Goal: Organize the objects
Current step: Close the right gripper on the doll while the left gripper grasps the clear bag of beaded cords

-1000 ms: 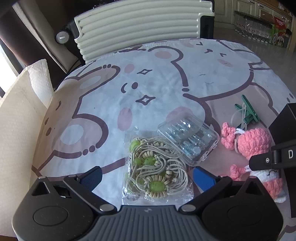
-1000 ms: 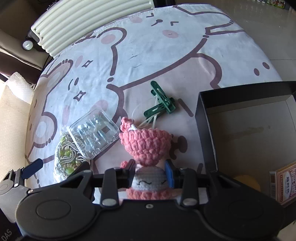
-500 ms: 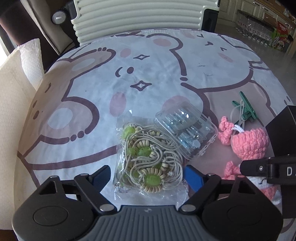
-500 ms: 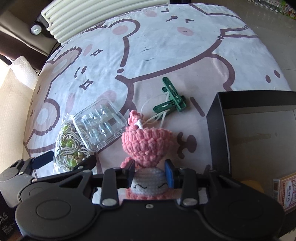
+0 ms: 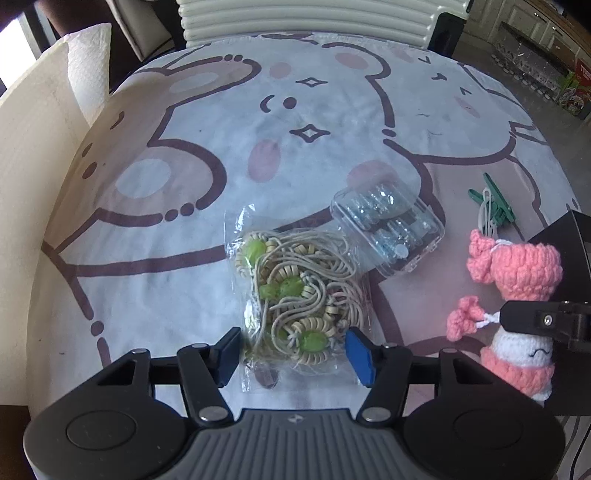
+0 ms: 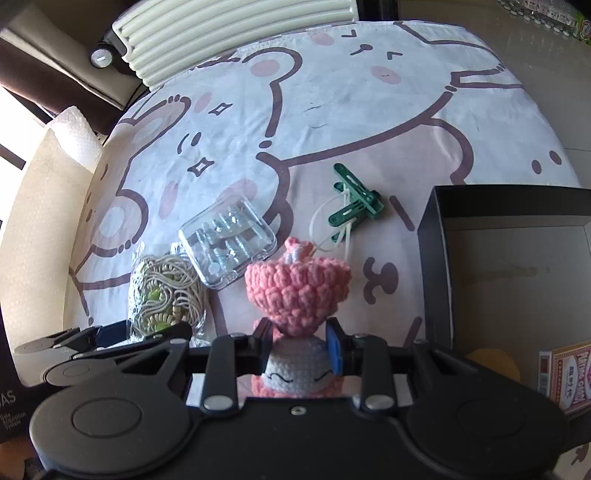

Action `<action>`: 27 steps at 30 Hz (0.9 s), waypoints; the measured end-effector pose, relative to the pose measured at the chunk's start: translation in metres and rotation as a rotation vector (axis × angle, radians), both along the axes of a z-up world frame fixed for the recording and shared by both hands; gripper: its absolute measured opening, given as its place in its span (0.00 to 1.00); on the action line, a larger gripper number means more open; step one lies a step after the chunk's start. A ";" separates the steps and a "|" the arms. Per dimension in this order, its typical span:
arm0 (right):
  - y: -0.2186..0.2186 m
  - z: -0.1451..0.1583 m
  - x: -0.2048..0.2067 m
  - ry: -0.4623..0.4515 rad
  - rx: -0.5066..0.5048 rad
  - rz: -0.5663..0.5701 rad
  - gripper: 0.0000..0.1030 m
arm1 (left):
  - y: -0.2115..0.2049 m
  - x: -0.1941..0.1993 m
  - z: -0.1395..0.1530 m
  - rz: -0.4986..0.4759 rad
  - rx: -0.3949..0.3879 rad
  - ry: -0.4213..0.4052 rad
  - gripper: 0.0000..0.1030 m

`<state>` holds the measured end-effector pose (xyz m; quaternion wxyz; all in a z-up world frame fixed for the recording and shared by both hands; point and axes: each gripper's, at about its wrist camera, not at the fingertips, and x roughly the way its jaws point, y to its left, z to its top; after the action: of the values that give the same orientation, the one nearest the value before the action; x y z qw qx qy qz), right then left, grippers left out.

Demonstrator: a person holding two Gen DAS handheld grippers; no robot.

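Observation:
A clear bag of beaded cords with green beads (image 5: 295,288) lies on the cartoon-bear cloth (image 5: 207,122). My left gripper (image 5: 294,354) has its blue pads against the bag's near end, one on each side, shut on it. A pink and white crochet doll (image 6: 297,291) stands upright between the pads of my right gripper (image 6: 301,345), which is gripping its white face and still closing. In the left wrist view the doll (image 5: 524,273) is at the right edge. A clear plastic case (image 5: 388,232) lies beside the bag's far end, and a green clip (image 6: 354,206) lies beyond the doll.
A black open box (image 6: 509,203) sits at the right, holding a red card pack (image 6: 565,373) and something yellow (image 6: 491,363). A ribbed cream suitcase (image 5: 306,18) stands behind the table. A paper towel roll (image 5: 88,70) and a cream cushion are at the left.
The left gripper's jaws have closed from wide apart onto the bag of cords, and that hand has swung a little. The right gripper keeps hold of the doll.

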<state>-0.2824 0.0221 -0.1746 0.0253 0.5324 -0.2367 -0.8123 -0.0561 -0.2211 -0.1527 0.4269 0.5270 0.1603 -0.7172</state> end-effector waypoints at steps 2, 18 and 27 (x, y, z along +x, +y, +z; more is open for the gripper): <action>0.000 0.003 0.003 0.005 -0.001 0.001 0.31 | 0.001 0.007 0.001 0.012 0.016 -0.021 0.58; -0.007 0.014 0.007 0.037 -0.019 0.034 0.31 | -0.007 0.017 0.002 0.132 -0.067 -0.018 1.00; -0.010 0.014 0.001 0.043 0.002 0.079 0.31 | -0.015 0.006 -0.014 0.117 -0.035 -0.040 0.87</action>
<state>-0.2816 0.0120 -0.1609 0.0619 0.5239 -0.2141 -0.8221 -0.0500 -0.2361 -0.1668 0.4802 0.5235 0.1696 -0.6830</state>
